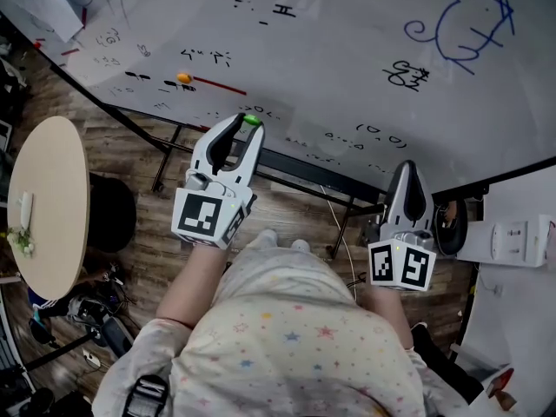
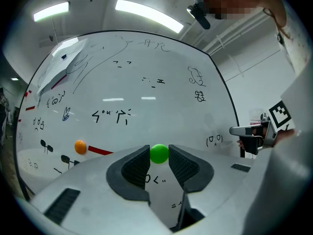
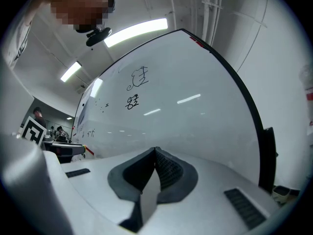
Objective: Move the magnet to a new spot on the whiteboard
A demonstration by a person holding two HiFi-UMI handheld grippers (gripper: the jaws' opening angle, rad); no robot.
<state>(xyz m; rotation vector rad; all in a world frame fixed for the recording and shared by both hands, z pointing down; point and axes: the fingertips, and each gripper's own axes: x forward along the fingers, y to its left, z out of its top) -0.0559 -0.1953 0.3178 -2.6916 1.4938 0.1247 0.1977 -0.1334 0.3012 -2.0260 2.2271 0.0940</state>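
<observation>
A small green magnet (image 1: 252,120) (image 2: 159,153) sits between the tips of my left gripper (image 1: 250,123) (image 2: 159,155), whose jaws are shut on it. It is held close to the lower part of the whiteboard (image 1: 330,50) (image 2: 146,82); whether it touches the board I cannot tell. An orange magnet (image 1: 183,78) (image 2: 80,147) sticks to the board to the left, at the end of a red line (image 1: 219,85). My right gripper (image 1: 405,168) (image 3: 155,153) is lower right near the board's bottom edge, jaws shut with nothing between them.
The board carries black scribbles and a blue drawing (image 1: 469,20) at upper right. Its dark stand frame (image 1: 304,165) runs below the board. A round wooden table (image 1: 48,207) stands at the left. A white fixture (image 1: 512,237) is at the right.
</observation>
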